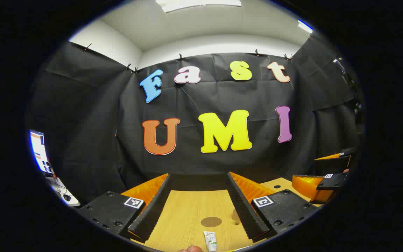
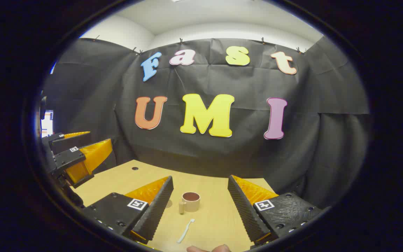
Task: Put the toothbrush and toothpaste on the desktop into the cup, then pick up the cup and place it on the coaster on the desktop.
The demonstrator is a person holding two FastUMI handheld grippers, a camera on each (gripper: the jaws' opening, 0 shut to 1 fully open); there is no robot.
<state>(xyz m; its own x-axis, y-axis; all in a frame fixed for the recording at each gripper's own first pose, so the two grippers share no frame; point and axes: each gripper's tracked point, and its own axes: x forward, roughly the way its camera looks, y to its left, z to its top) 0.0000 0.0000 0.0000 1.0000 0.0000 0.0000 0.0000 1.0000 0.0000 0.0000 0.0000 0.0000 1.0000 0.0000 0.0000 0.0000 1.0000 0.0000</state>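
In the left gripper view my left gripper (image 1: 198, 177) is open above the wooden desk (image 1: 184, 213), nothing between its fingers. Between them lie the brown round coaster (image 1: 211, 221) and, nearer, the white toothpaste tube (image 1: 211, 241). The cup (image 1: 235, 215) peeks out from behind the right finger. In the right gripper view my right gripper (image 2: 200, 178) is also open and empty. Ahead of it the beige cup (image 2: 191, 202) stands upright with its handle to the left, and the white toothbrush (image 2: 185, 231) lies nearer. The coaster (image 2: 168, 203) shows partly behind the left finger.
Each gripper sees the other off to the side: the right gripper (image 1: 315, 173) and the left gripper (image 2: 87, 143). A fingertip (image 1: 191, 249) and fingertips (image 2: 208, 249) show at the bottom edges. A screen (image 1: 39, 150) stands far left. The desk has a small hole (image 2: 134, 168).
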